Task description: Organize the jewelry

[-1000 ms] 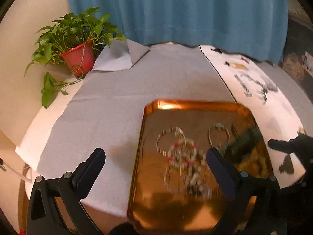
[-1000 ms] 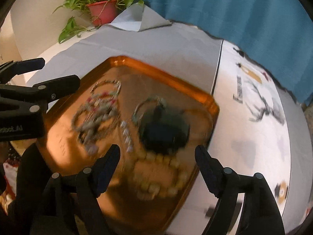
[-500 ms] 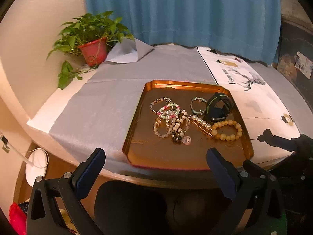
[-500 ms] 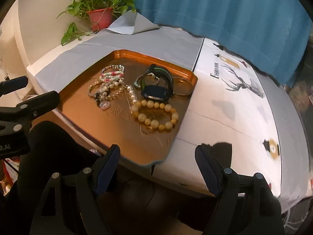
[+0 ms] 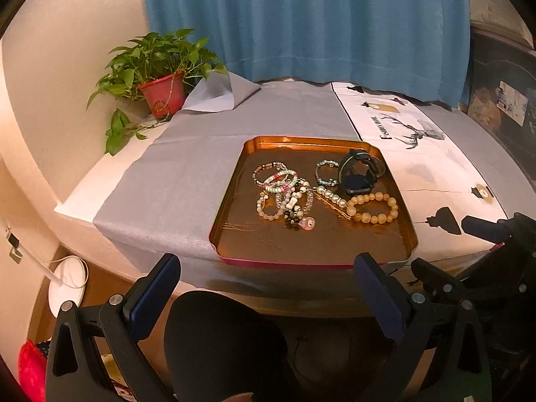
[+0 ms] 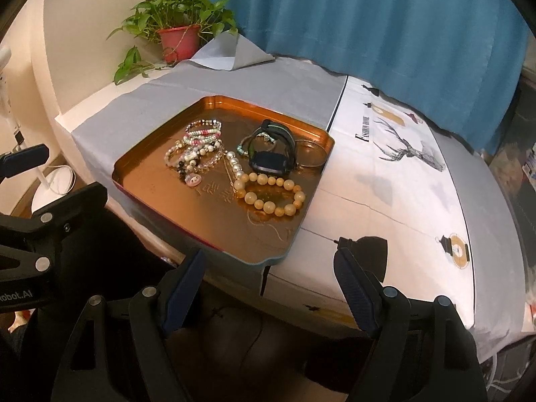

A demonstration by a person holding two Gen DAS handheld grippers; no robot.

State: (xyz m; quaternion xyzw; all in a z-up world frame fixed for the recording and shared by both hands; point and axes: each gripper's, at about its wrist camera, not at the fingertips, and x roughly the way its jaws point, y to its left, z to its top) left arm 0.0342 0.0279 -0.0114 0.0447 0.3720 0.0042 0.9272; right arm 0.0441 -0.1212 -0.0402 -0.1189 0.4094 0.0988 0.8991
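A copper tray [image 5: 234, 207] [image 6: 140, 154] lies at the table's near edge. It holds a tangle of small bead bracelets [image 5: 284, 194] [image 6: 197, 147], a pearl strand [image 5: 331, 196], a big yellow bead bracelet [image 5: 373, 207] [image 6: 271, 196], a black watch [image 5: 356, 176] [image 6: 273, 154] and a thin bangle [image 6: 311, 152]. My left gripper [image 5: 268, 274] is open and empty, held off the table in front of the tray. My right gripper [image 6: 271, 274] is open and empty, below the tray's near right corner.
Grey cloth [image 5: 181, 174] covers the table's left; a white printed cloth with a deer [image 6: 412, 154] covers the right. A potted plant [image 5: 160, 70] stands at the back left. A blue curtain [image 5: 301, 16] hangs behind. A dark chair [image 5: 227, 345] sits below the table edge.
Both grippers have pulled back from over the tray to off the table's near edge. The jewelry in the tray has not moved. Both stay open.
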